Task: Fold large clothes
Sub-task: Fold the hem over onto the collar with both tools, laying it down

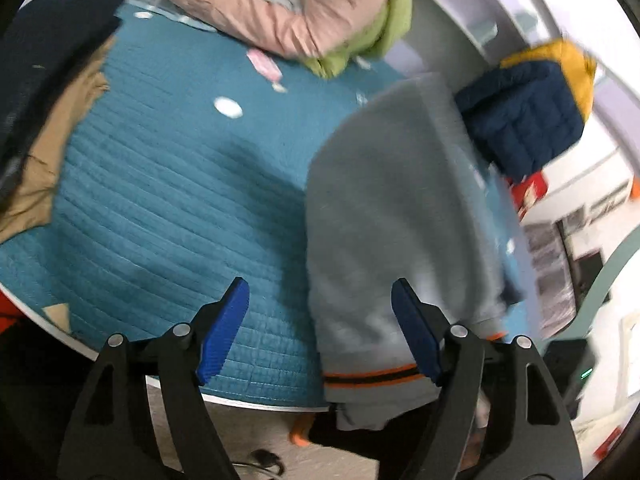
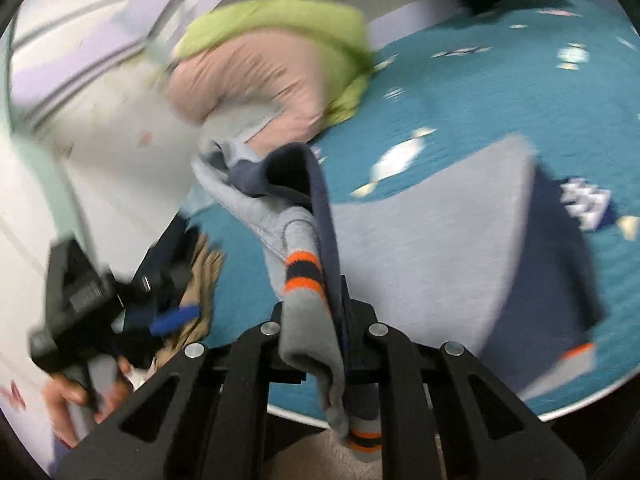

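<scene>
A grey sweater (image 1: 392,216) with an orange-and-navy striped hem (image 1: 372,380) lies on the teal quilt (image 1: 180,200), its lower edge hanging over the table's front rim. My left gripper (image 1: 320,332) is open just above it. The right blue pad (image 1: 416,332) is over the grey cloth and the left pad (image 1: 224,328) is over bare quilt. In the right wrist view my right gripper (image 2: 320,304) is shut on a bunch of the grey sweater (image 2: 432,248). A striped cuff (image 2: 304,276) and a navy collar edge (image 2: 324,216) hang between the jaws, and the fingertips are hidden by cloth.
A pink and green jacket pile (image 1: 304,12) sits at the far side. A navy and yellow quilted jacket (image 1: 528,108) lies at the right. Dark navy (image 1: 48,60) and tan (image 1: 60,140) clothes lie at the left. A hand (image 2: 76,396) grips the left tool.
</scene>
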Tool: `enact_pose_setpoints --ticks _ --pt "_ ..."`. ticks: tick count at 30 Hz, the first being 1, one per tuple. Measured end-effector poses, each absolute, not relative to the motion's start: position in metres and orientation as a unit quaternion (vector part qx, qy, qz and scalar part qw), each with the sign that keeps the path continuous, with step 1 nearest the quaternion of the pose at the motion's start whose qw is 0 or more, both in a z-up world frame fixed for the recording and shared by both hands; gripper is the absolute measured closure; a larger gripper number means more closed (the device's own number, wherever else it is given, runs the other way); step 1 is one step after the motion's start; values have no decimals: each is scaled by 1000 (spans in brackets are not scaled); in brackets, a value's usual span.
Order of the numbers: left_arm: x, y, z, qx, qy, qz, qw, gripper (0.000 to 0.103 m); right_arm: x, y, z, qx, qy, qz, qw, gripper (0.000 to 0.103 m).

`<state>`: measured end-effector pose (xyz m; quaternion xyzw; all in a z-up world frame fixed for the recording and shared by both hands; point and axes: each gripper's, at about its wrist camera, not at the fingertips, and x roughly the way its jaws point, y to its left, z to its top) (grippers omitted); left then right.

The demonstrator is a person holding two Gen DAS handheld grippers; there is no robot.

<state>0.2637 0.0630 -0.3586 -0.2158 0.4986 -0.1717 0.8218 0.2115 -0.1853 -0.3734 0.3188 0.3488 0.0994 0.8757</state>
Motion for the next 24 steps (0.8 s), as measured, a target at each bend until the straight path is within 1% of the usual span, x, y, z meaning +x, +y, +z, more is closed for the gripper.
enact_pose_setpoints --ticks 5,7,9,11,12,13,14,15,17,19,21,24 --pt "264 5 -396 -180 543 -193 797 28 193 -252 -403 366 354 9 861 95" --pt "265 -18 -413 -158 559 -195 790 27 190 -264 -419 370 366 -14 854 95" --pt "265 -33 -430 -137 576 -188 784 27 185 -280 -435 385 384 -39 838 95" --pt "261 -39 -445 -131 588 -185 776 25 182 -289 -445 404 385 -45 828 94" --pt "260 -41 -449 -131 592 -180 775 23 184 -291 -448 408 392 -39 824 94" --pt "261 -41 -452 -131 594 -177 774 22 184 -292 -449 409 398 -36 820 92" --pt "262 -41 -454 -131 595 -173 774 22 183 -293 -447 410 397 -38 820 88" --pt "262 -42 -456 -131 595 -172 774 22 182 -295 -445 410 397 -44 820 88" --pt "264 -43 -458 -126 597 -170 774 22 178 -303 -446 411 402 -60 816 76" --pt "263 -48 -458 -119 599 -172 773 22 169 -311 -445 411 406 -83 812 71" --pt "265 -56 -458 -119 603 -179 768 22 162 -323 -443 429 399 -86 806 71" --pt "262 -71 -461 -106 610 -193 761 22 160 -323 -425 413 382 -76 823 71"
